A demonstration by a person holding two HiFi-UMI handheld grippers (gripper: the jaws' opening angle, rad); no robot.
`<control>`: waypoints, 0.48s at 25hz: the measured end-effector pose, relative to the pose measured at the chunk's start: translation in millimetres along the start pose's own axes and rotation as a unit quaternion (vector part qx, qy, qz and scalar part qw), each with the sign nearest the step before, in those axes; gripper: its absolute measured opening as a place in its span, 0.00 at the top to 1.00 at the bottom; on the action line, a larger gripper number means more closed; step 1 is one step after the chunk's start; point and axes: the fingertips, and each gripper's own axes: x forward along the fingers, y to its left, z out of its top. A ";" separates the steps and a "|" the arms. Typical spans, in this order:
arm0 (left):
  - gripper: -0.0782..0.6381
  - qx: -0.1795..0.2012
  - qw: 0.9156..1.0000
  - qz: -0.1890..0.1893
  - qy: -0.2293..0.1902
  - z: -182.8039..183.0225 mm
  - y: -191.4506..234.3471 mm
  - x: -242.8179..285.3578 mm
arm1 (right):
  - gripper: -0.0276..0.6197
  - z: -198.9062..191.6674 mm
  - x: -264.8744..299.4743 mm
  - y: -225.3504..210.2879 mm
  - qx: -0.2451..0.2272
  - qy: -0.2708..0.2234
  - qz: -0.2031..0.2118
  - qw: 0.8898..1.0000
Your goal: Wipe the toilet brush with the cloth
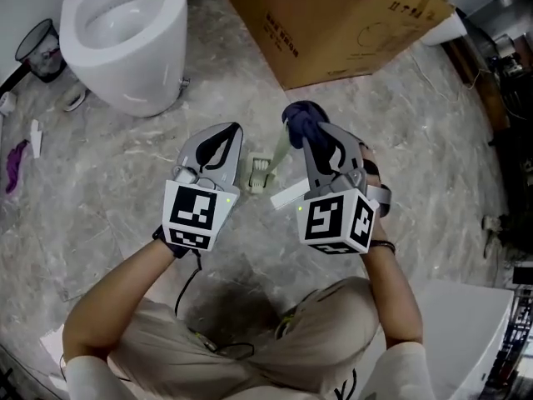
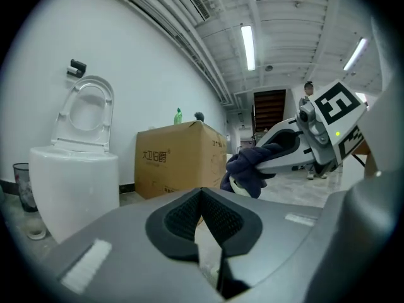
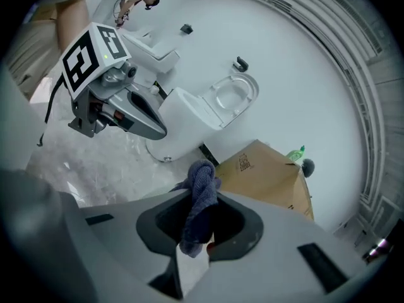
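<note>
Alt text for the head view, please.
A person holds two grippers over a grey floor: the right gripper clamps a dark blue cloth, the left gripper is shut and empty. A white toilet and cardboard box stand beyond.

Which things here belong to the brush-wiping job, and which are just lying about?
Job:
cloth, pinched in the right claw
left claw, shut, nothing seen in it
pale green-white item on the floor between them, probably the brush

Lying about:
toilet
cardboard box
bin
purple scrap
</note>
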 end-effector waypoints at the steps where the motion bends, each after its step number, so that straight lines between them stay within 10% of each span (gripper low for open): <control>1: 0.89 0.003 1.000 -0.003 0.002 -3.8 -2.3 -0.4 | 0.85 -2.7 -1.3 6.4 -0.006 0.004 0.007 1.000; 12: 0.89 0.036 0.999 -0.012 0.000 -7.3 -8.9 10.3 | 0.86 -17.5 -5.4 38.0 -0.051 0.027 0.055 0.997</control>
